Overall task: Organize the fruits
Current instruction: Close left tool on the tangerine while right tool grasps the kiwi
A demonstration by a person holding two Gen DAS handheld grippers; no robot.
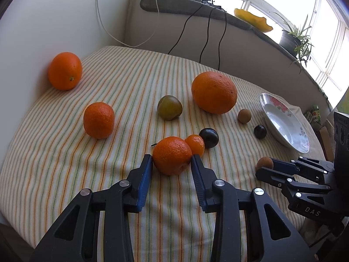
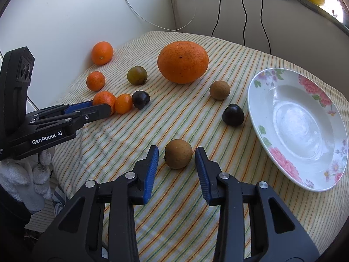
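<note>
In the left wrist view, a striped cloth [image 1: 65, 152] covered the table, and loose fruit lay across it from the orange [image 1: 65, 71] at upper left to the flowered plate [image 1: 283, 118] at right, which stood bare, probably the place meant for the gathered fruit. At lower centre the left gripper [image 1: 172, 163] had its blue pads against both sides of a mandarin [image 1: 171, 155] that sat on the cloth, so it looked clenched on that fruit, set low to take it by the widest part. A smaller mandarin [image 1: 196, 144] touched it behind, and a dark plum [image 1: 209, 137] sat just beside that one; lifting might nudge them.

The right wrist view showed the left gripper side-on at the left edge, borne by a white-gloved hand [image 2: 24, 174] that the other view missed. At lower centre the right gripper [image 2: 177, 159] straddled a brown fruit [image 2: 178, 154], with a sliver of cloth visible between each pad and the fruit, so its jaws stood released around it. The left view, seeing it side-on at lower right, could not settle that gap.
</note>
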